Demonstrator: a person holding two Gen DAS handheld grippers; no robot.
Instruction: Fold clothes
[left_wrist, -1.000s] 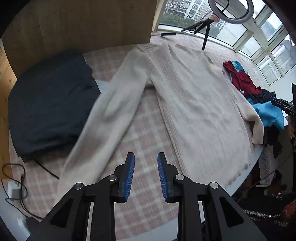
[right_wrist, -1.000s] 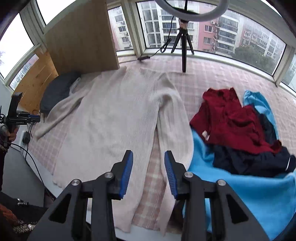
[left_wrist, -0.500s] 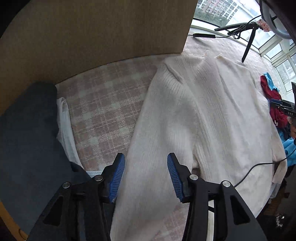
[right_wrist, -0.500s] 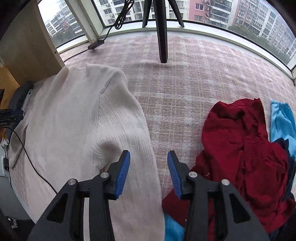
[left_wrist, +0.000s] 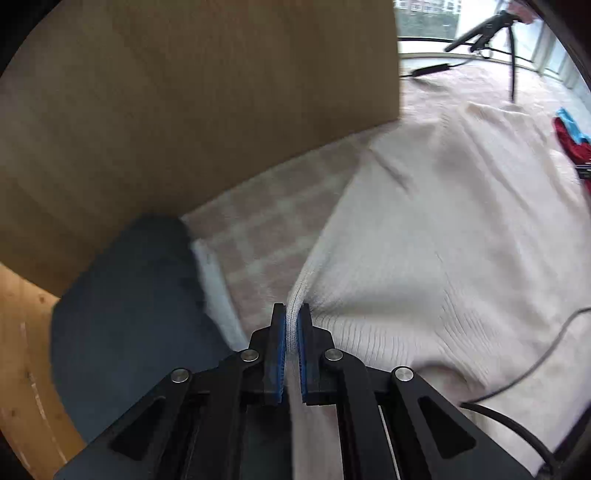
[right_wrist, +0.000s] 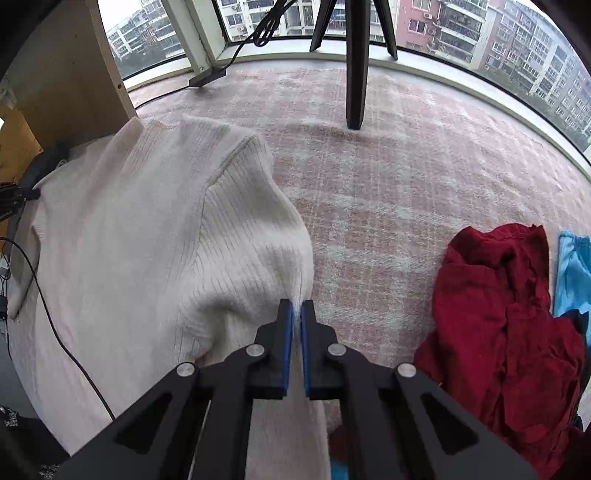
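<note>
Presently on record: one cream ribbed-knit sweater (left_wrist: 424, 258), spread flat on a pink-and-white plaid cloth (right_wrist: 406, 184) covering the worktop, collar end toward the windows. Left hand-held gripper (left_wrist: 291, 325): blue-padded jaws closed narrow on a raised ridge of knit along the sweater's left sleeve edge, near the shoulder, fabric pinched upright between the pads. Right hand-held gripper (right_wrist: 296, 314): jaws likewise pressed together on a fold of the right sleeve just below the shoulder seam, knit bunched and lifted at the clamp. Dark navy folded garment (left_wrist: 125, 314): lies to the left of the sweater, with a strip of white fabric (left_wrist: 218, 280) showing along its near edge; both apart from the sweater, plaid cloth between. Light wooden board (left_wrist: 203, 92): stands upright behind the navy garment and the sweater's left shoulder. Crumpled red garment (right_wrist: 506, 332): on the plaid cloth to the right, well apart from the sweater's shoulder, with a bright blue garment (right_wrist: 572, 269) beside it at the far right edge. Black tripod leg (right_wrist: 356, 74): planted on the cloth beyond the collar, near the window sill. Thin black cable (right_wrist: 62, 332): trails across the sweater's body in the right wrist view. Left wrist view is motion-blurred.
</note>
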